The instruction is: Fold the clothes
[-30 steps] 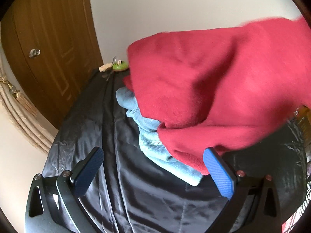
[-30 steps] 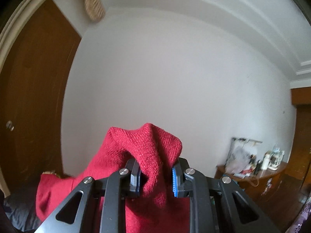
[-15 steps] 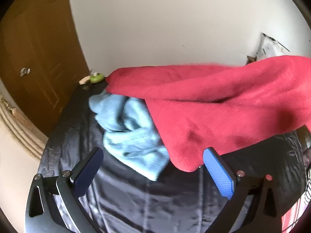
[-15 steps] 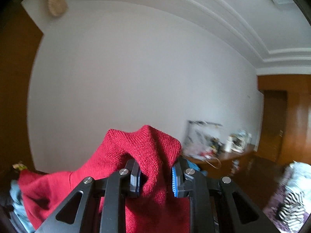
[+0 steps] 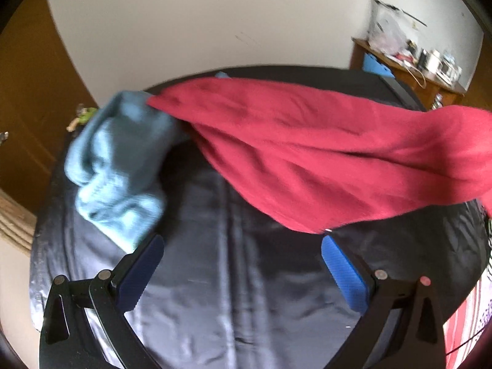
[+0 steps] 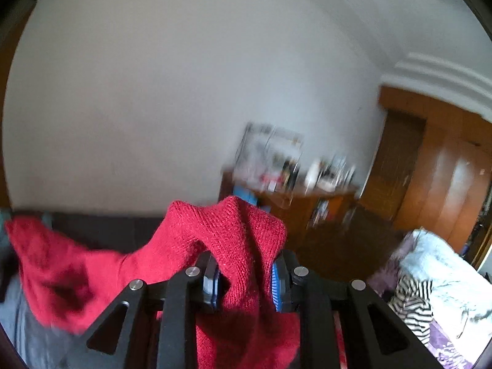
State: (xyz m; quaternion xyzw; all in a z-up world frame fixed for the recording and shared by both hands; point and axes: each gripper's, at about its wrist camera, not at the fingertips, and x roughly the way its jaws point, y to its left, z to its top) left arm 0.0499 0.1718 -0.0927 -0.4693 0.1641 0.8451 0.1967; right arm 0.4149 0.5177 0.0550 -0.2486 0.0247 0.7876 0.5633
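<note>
Red knit fills most of what lies ahead of the left gripper (image 5: 240,272): a red sweater (image 5: 307,153) is stretched in the air over the dark sheet (image 5: 221,292), running from far ahead and a little to the left of the tool, where one end reaches the light blue garment (image 5: 120,166), out past the right edge of that view. Its lowest fold hangs just beyond the tip of the right finger pad (image 5: 343,273), and I cannot tell whether it touches. The left gripper's jaws stand wide apart with only sheet between them, so it holds nothing. The light blue garment lies crumpled on the sheet ahead of the left finger, its near end just past that finger's tip. In the right wrist view the right gripper (image 6: 244,279) is clenched on a bunched fold of the red sweater (image 6: 227,243); the knit rises in a hump above the two nearly closed fingers and trails away to the tool's left and downward over the sheet. Beyond the right gripper, blurred, stand a wooden dresser (image 6: 295,196) cluttered with small items and, to the right, a wooden wardrobe (image 6: 446,178). Low on the tool's right lies a pile of striped and pale laundry (image 6: 430,283).
</note>
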